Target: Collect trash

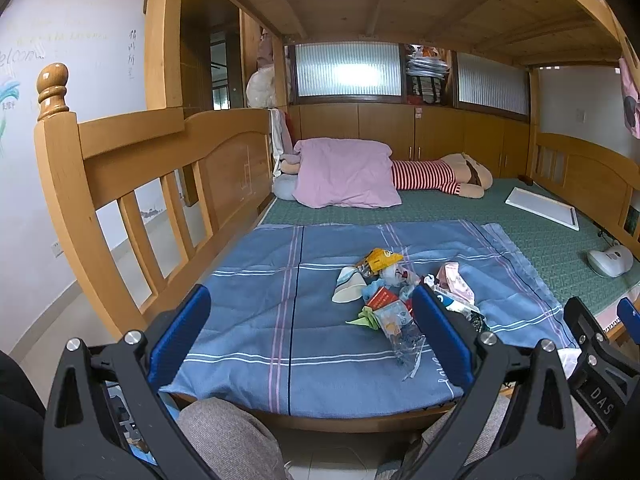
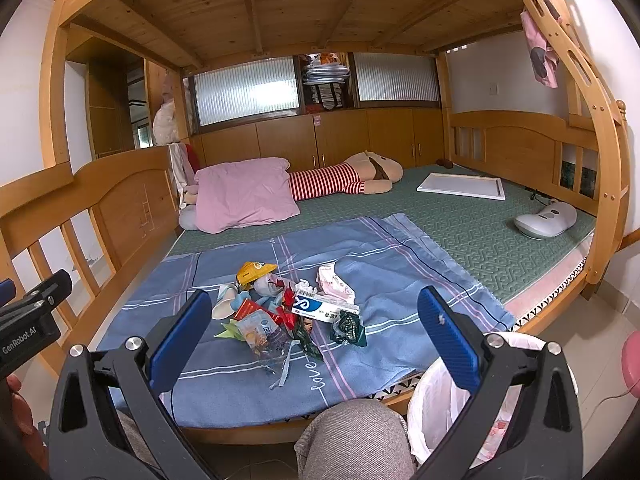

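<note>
While both the left gripper [image 1: 310, 330] and the right gripper [image 2: 316, 330] hang spread wide and empty at the bottom of their frames, the trash pile [image 2: 286, 306] lies mid-frame on the blue plaid cloth [image 2: 384, 264], near the white-lined bin [image 2: 436, 408] at lower right.

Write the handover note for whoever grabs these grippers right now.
Left gripper: open, empty, held short of the bed.
Right gripper: open, empty, also short of the bed.
Trash pile sits on the blue sheet: paper cup, yellow wrapper, toothpaste box, assorted wrappers.
White-lined bin stands on the floor at the bed's near right corner.
Done: nothing visibly picked up yet.
Left: move every piece into the bin.
</note>
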`<state>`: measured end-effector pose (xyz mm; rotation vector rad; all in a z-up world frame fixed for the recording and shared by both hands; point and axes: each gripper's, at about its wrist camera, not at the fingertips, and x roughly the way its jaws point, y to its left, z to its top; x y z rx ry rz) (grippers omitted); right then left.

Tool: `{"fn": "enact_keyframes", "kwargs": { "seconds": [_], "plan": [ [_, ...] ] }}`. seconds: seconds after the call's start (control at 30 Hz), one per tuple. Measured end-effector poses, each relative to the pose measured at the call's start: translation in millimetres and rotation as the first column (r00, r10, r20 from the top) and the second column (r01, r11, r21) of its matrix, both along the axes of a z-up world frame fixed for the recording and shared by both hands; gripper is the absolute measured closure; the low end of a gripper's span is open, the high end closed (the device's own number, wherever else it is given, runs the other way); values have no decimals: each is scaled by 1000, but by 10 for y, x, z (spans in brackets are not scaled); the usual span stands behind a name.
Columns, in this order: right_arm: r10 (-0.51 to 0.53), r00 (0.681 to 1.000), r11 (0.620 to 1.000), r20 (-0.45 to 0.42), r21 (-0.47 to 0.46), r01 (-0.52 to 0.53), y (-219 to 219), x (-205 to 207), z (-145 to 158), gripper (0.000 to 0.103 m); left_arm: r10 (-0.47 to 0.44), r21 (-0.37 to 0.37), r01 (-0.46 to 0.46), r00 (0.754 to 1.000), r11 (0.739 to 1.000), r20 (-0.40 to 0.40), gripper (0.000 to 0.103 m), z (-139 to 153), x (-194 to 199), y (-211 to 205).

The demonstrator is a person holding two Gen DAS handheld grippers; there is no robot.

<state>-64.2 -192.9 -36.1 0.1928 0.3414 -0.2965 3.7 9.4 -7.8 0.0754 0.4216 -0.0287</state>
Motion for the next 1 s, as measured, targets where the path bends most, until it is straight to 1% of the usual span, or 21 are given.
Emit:
{"fn": "enact_keyframes", "kwargs": {
  "seconds": [0.1, 0.23, 0.37, 0.47, 0.53, 0.6, 0.67, 0.73, 0.87, 0.93, 1.0],
  "plan": [
    [-2, 1000, 1000, 2, -1, 2, 0, -5, -5, 3, 1, 4, -1, 1000, 1000, 1, 3, -11, -16, 0],
    [-4, 1000, 1000, 2, -1, 4, -6, -9, -6, 3, -2, -13, 2, 1000, 1000, -13, 3, -31, -35, 25],
    [-14, 1000, 1000, 12, 1, 14, -44, -28, 17, 3, -12, -39, 10, 998, 999, -53, 3, -182, -210, 5],
    [-22, 999, 1000, 26, -3, 22, -64, -56, 54, 3, -36, 19, 38, 998, 999, -54, 3, -399, -490, -79],
    [-24, 999, 1000, 36, -4, 24, -75, -65, 77, 3, -82, 30, 85, 992, 996, -96, 3, -565, -652, -110],
    [-26, 999, 1000, 36, -2, 26, -83, -59, 84, 3, -105, 44, 112, 986, 993, -130, 3, -701, -751, -122],
    [-25, 999, 1000, 38, -3, 25, -86, -58, 92, 3, -110, 61, 120, 984, 991, -139, 3, -760, -812, -116],
    [-26, 999, 1000, 35, -3, 26, -78, -51, 99, 3, -108, 65, 118, 984, 991, -145, 3, -790, -861, -88],
    [-20, 999, 1000, 38, -9, 20, -51, -36, 141, 3, -94, 50, 103, 983, 993, -158, 3, -832, -923, -28],
    [-20, 999, 1000, 40, -15, 20, -41, -36, 150, 3, -73, 74, 84, 986, 994, -149, 3, -838, -974, -35],
    [-20, 999, 1000, 40, -21, 21, -38, -34, 146, 3, -23, 143, 40, 992, 989, -121, 3, -819, -1017, -62]
  ]
}}
